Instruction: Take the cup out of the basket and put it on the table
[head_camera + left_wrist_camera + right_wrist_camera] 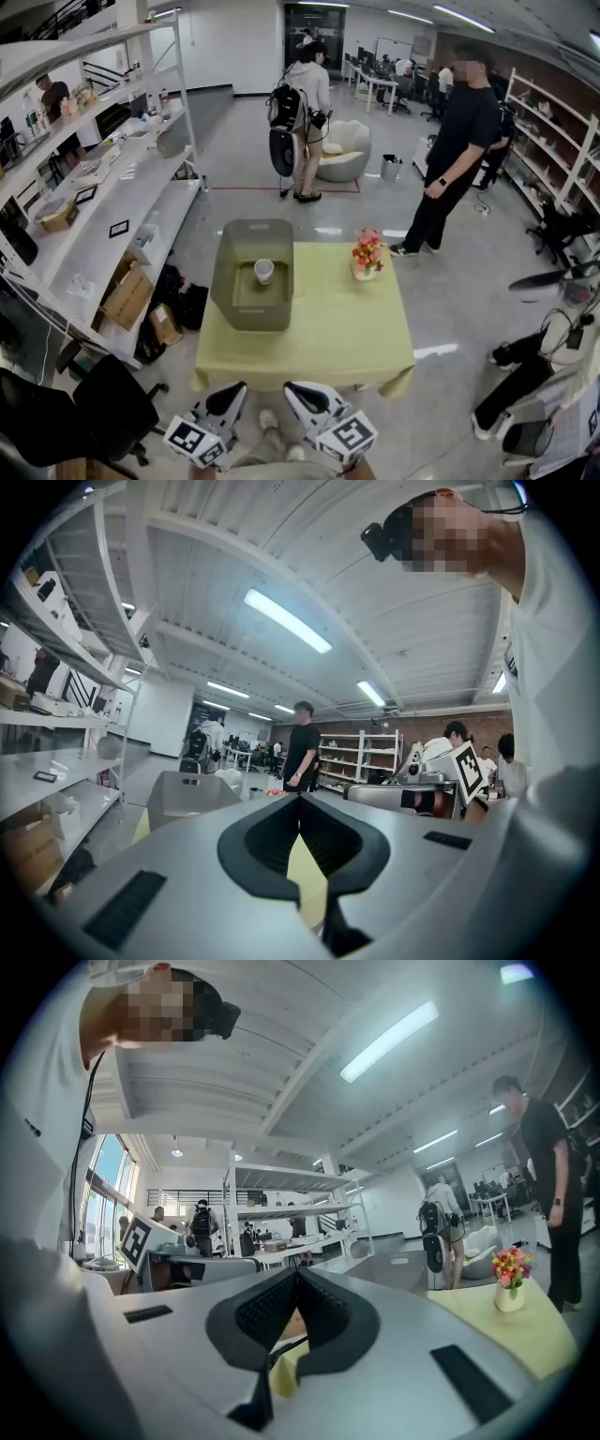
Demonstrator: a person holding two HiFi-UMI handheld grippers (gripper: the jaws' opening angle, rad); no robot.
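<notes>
Both pairs of jaws are closed, tip against tip, with nothing between the pads: the left gripper [236, 387] and the right gripper [290, 387] are empty. They are held level, side by side and a little apart, just short of the near edge of the table [347, 333], each with its marker cube at the bottom of the head view.

A yellow-green cloth covers the table. The grey basket [223, 281] stands on its far left part, open at the top, and the white cup [264, 271] stands upright on the basket's floor, toward the far right corner. The basket's walls ring the cup on all sides, and its near wall lies between the cup and the two grippers. A stretch of bare cloth separates the grippers from the basket.

A small vase of flowers [366, 255] stands on the far right part of the table, just beside the basket but not touching it.

Beyond the table's far right corner a person in black [461, 141] stands on the grey floor. Farther back, a person with a backpack [305, 103] stands next to a white seat [345, 150].

Long white shelves [103, 202] run along the left side of the room, close to the table's left edge, with cardboard boxes [127, 295] and dark bags [178, 305] on the floor beneath them. A black chair [89, 412] sits at the lower left, near the left gripper.
</notes>
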